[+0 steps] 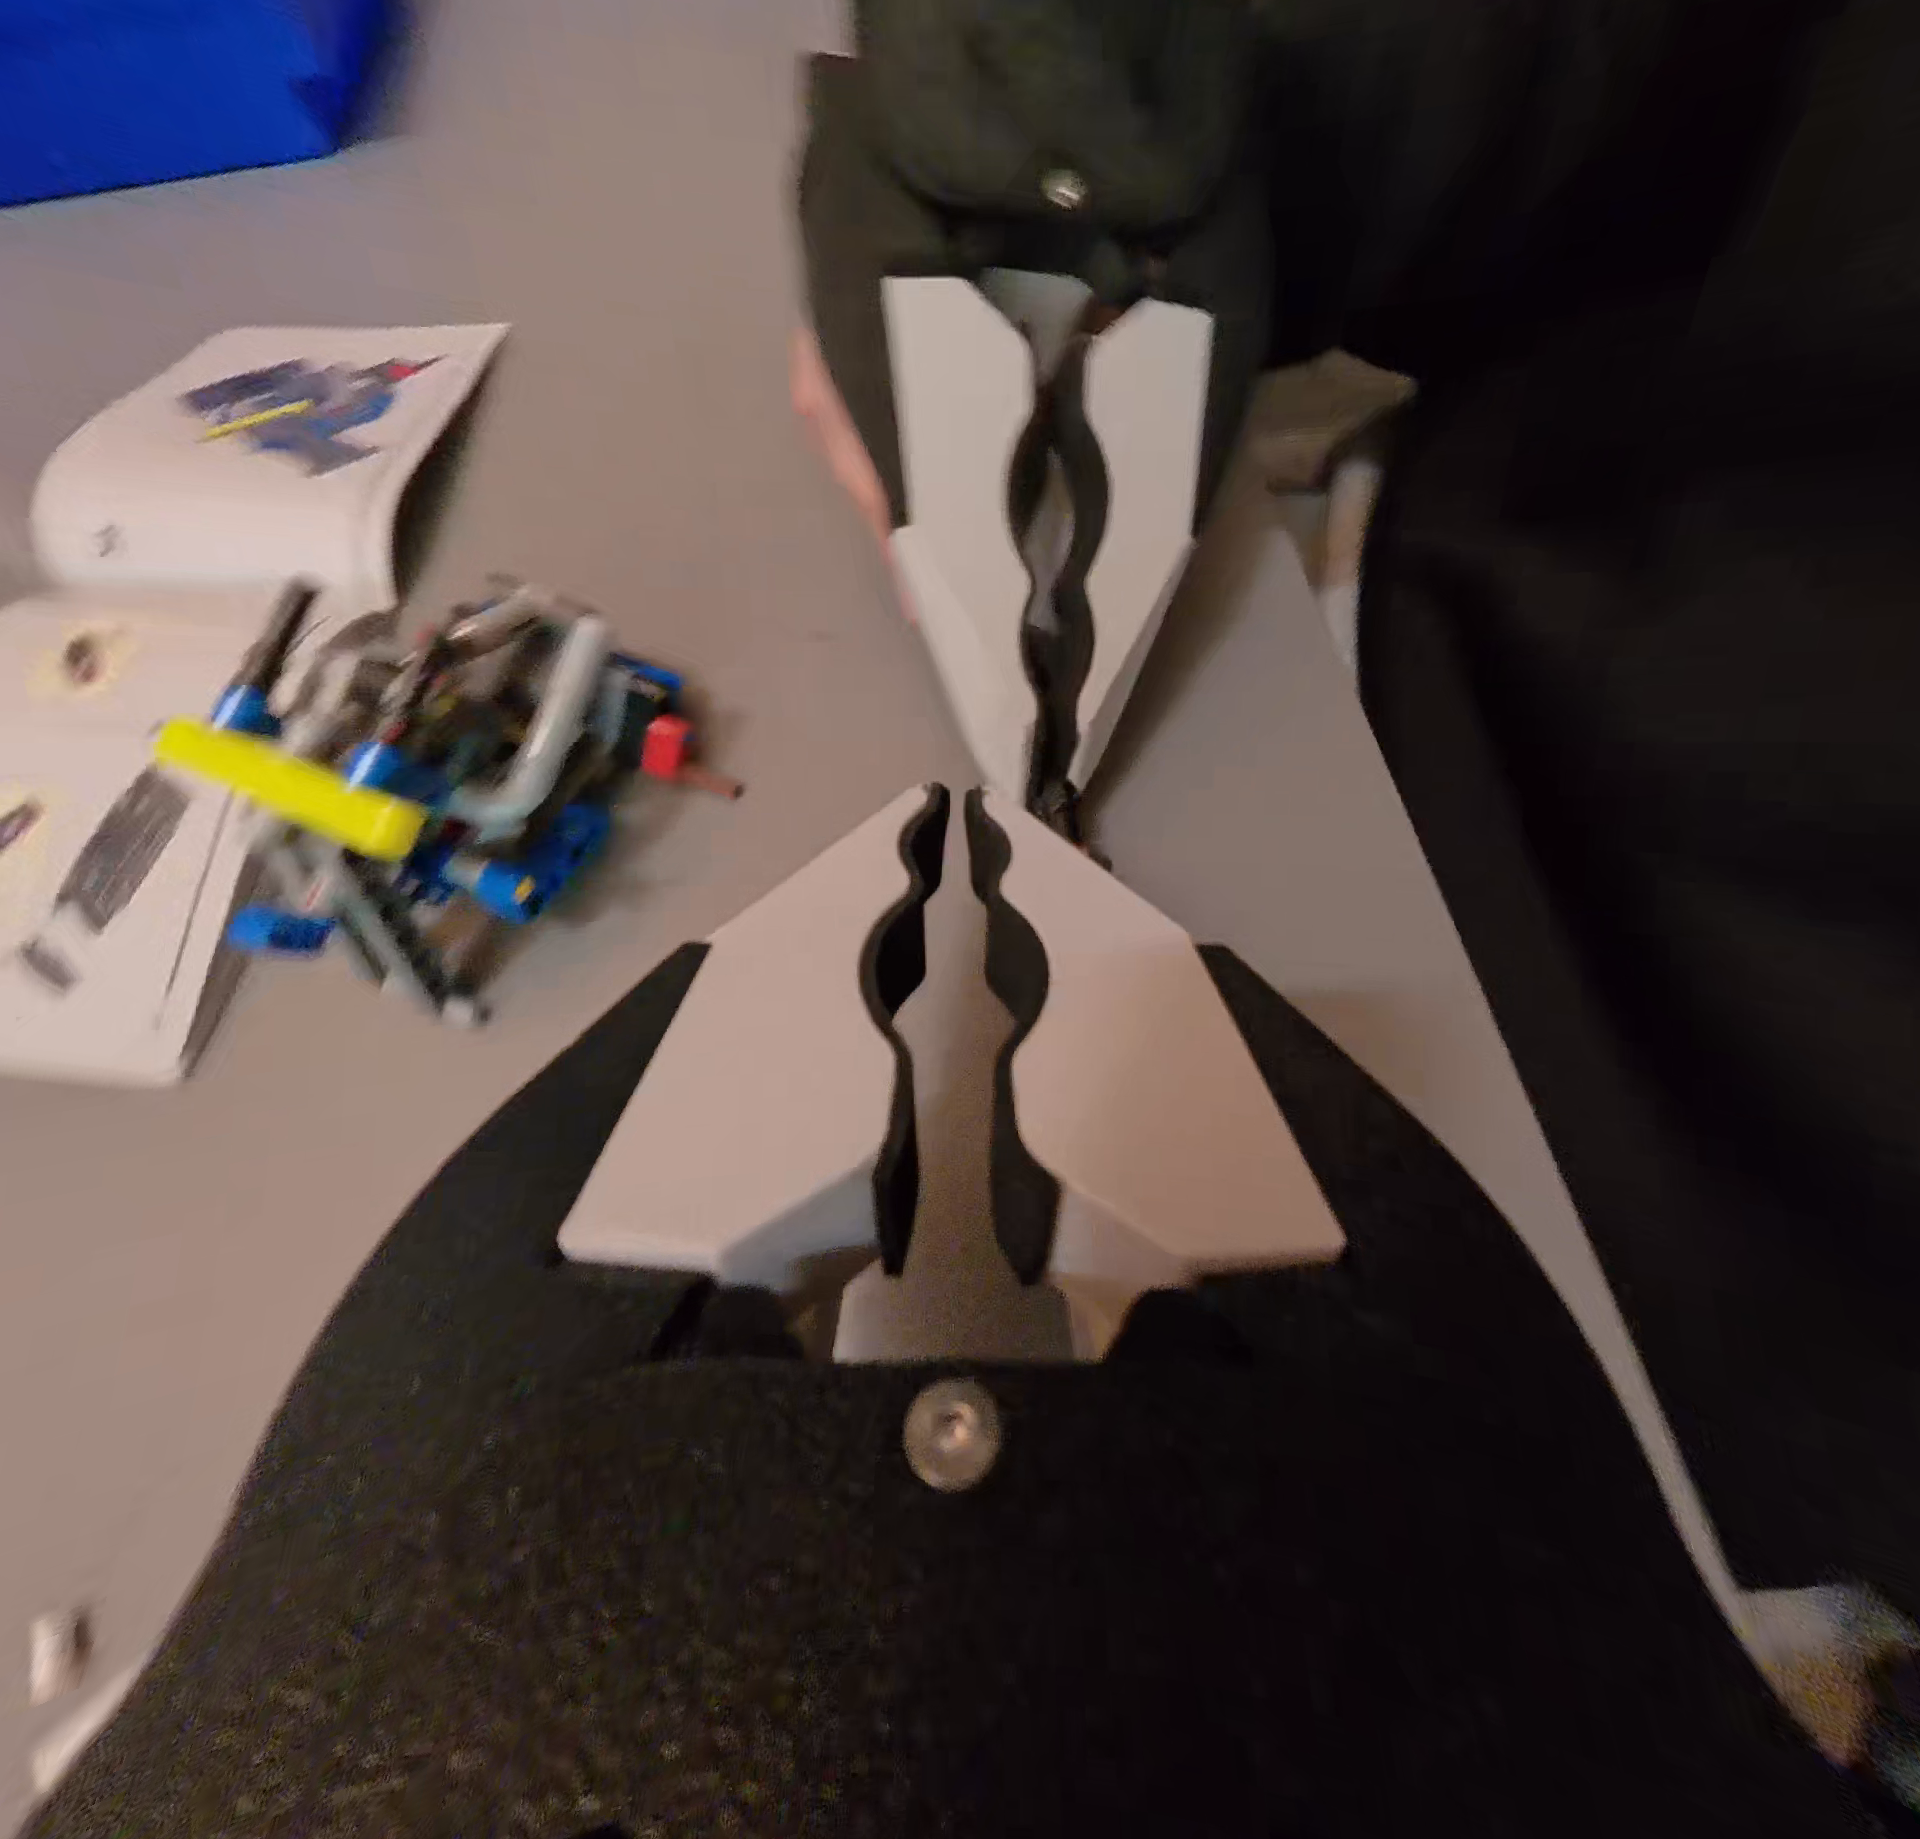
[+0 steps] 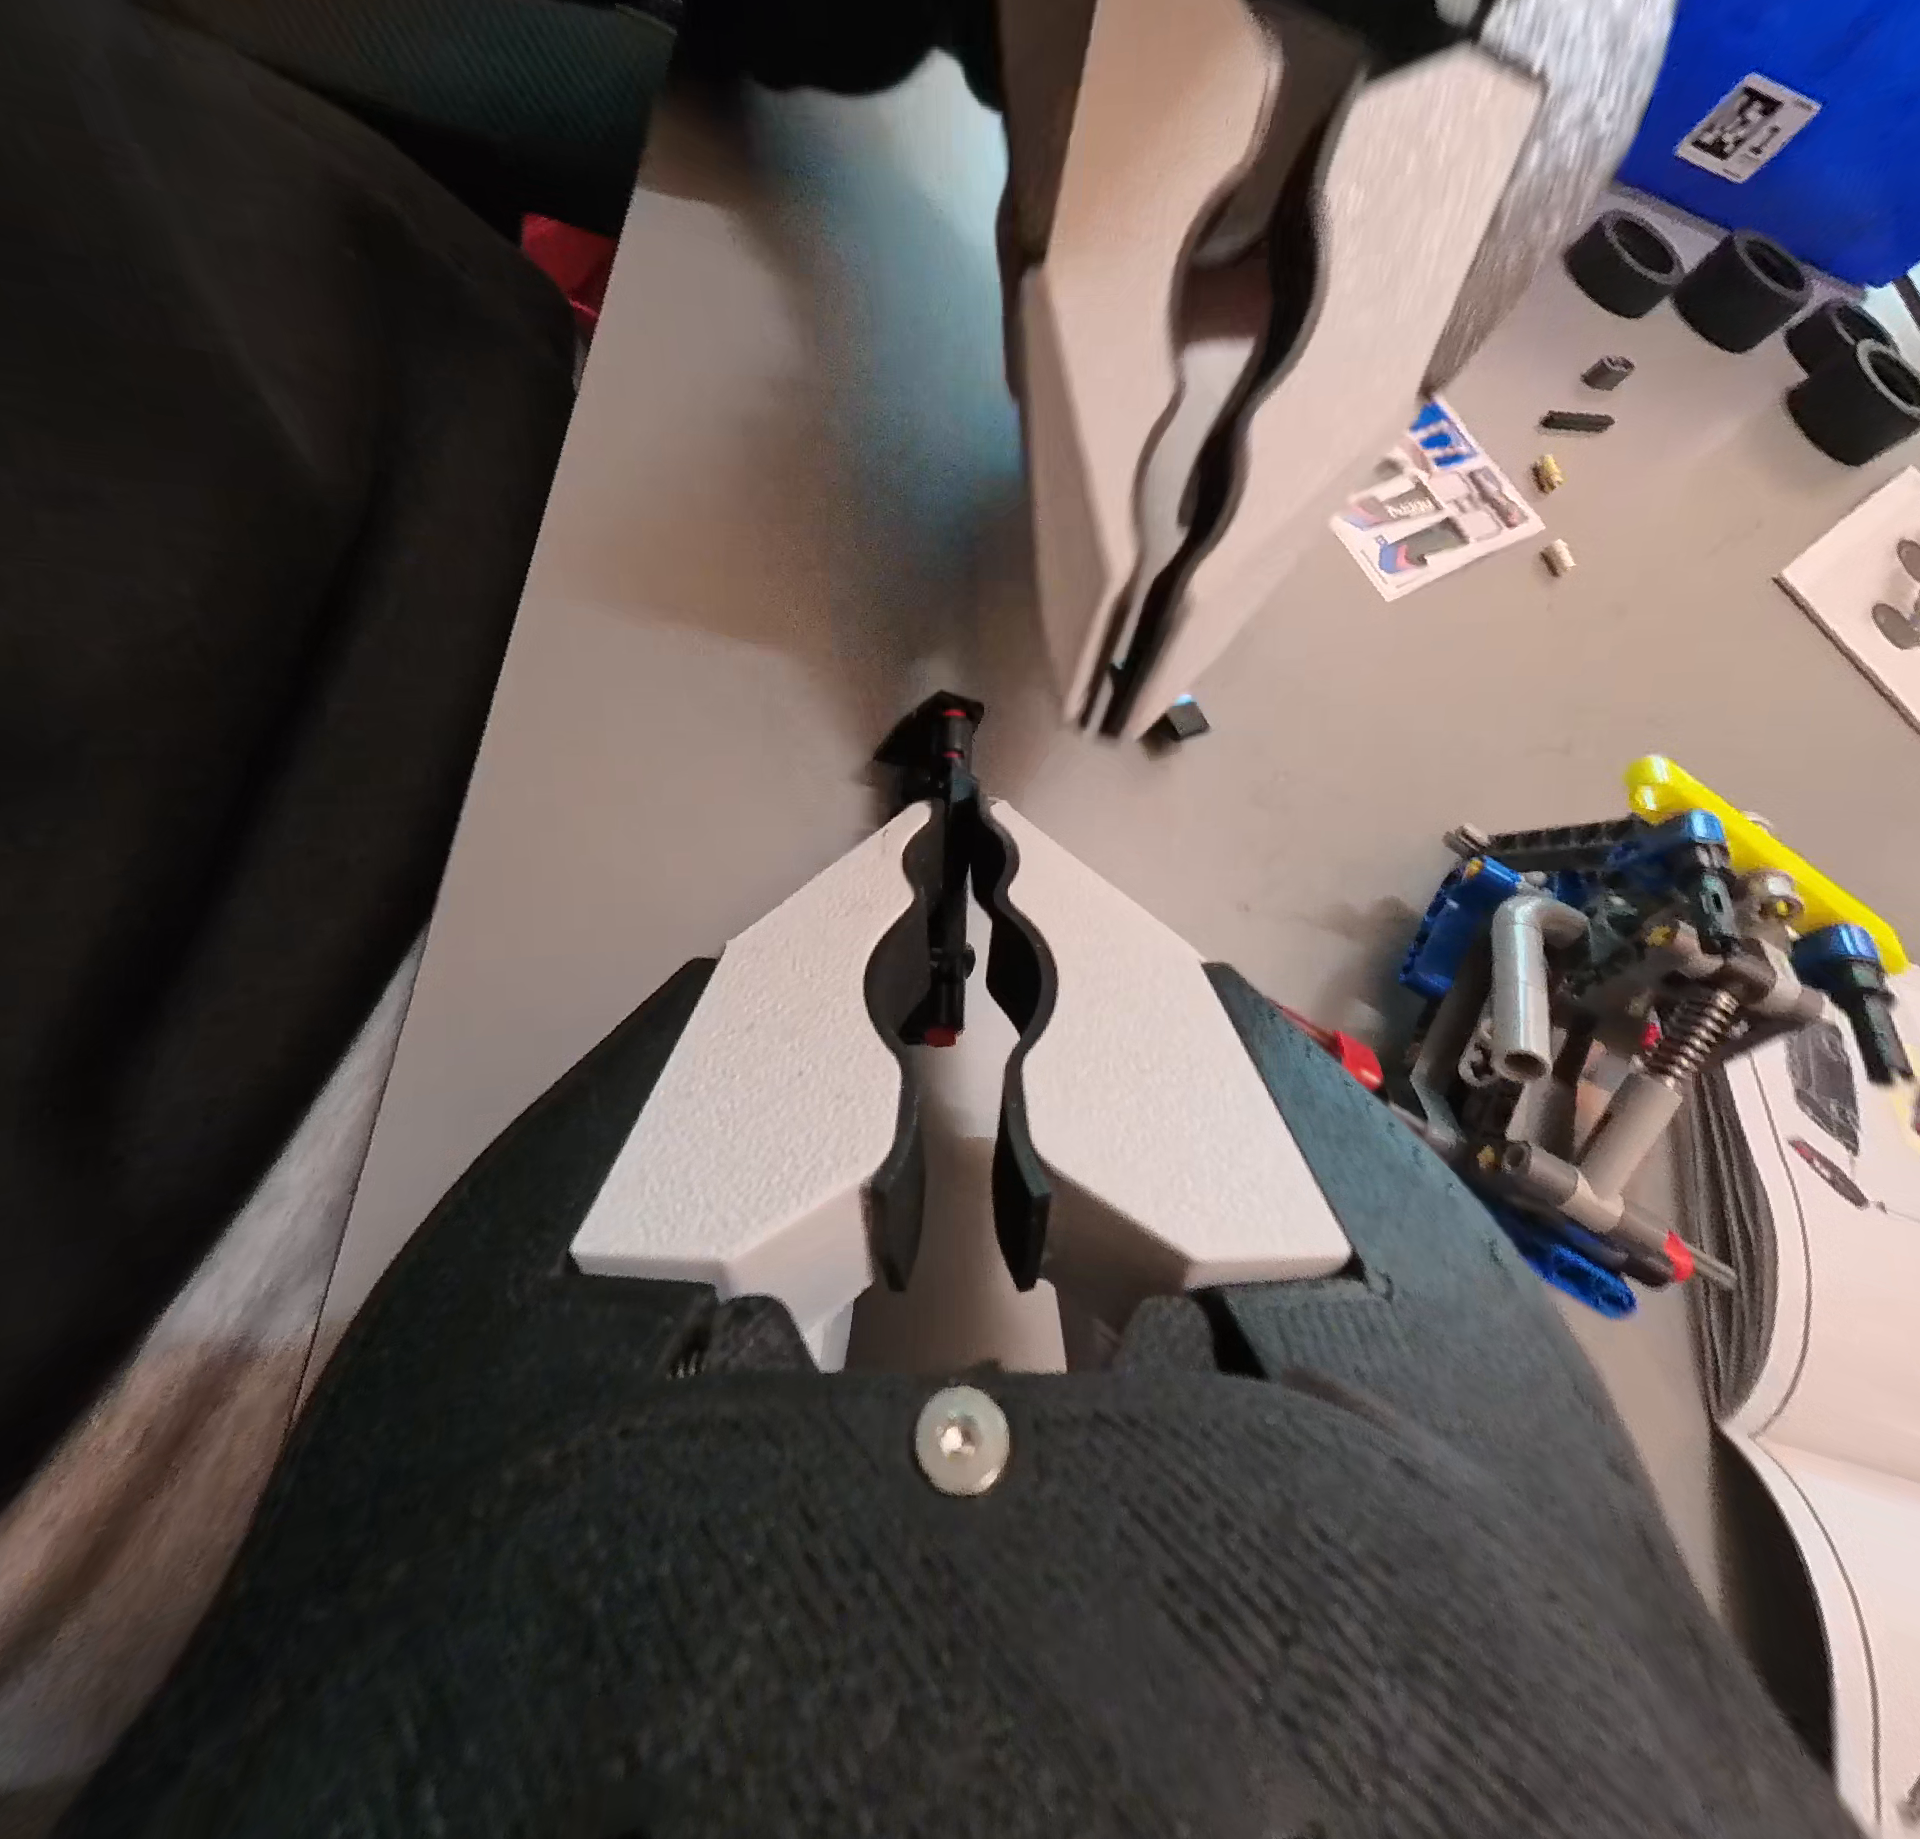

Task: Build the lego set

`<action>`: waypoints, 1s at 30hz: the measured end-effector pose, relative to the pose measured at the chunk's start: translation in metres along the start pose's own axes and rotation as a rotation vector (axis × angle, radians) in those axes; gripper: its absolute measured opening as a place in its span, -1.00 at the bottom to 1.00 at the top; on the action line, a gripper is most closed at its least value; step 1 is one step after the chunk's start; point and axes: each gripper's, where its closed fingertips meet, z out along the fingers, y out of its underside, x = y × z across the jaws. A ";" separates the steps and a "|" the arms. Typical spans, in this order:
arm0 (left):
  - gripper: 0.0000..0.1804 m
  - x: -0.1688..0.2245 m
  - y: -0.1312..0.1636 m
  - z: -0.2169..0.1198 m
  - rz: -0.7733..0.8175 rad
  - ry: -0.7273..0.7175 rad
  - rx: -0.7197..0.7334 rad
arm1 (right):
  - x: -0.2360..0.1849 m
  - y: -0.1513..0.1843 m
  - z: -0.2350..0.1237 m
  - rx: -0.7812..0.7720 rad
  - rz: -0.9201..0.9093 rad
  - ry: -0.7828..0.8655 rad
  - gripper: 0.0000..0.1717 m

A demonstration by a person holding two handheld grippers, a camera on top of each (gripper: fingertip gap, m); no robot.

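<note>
My right gripper is shut on a thin black rod piece with red ends. The piece lies lengthwise between the pads and sticks out past the tips above the grey table. In the left wrist view the right gripper points toward me, with a dark bit of that piece at its tips. My left gripper is shut, tip to tip with the right one. It also shows in the right wrist view, just above a small black piece lying on the table.
A part-built blue, grey and yellow brick model lies on an open booklet. A blue bin, black tyres, a sticker sheet and small pins lie farther off. A person's dark clothing borders the table edge. Only a small space, under 4 cm, lies between the two pairs of fingers.
</note>
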 end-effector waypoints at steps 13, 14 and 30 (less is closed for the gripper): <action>-0.95 0.004 0.029 0.005 -0.174 -0.160 -0.129 | 0.021 0.006 0.001 -0.043 0.104 0.125 -0.98; -0.95 0.002 0.029 0.005 -0.184 -0.171 -0.131 | 0.021 0.007 0.001 -0.047 0.110 0.134 -0.99; -0.83 -0.023 0.029 0.003 -0.407 -0.566 -0.082 | 0.041 0.009 0.007 -0.114 0.363 0.336 -1.00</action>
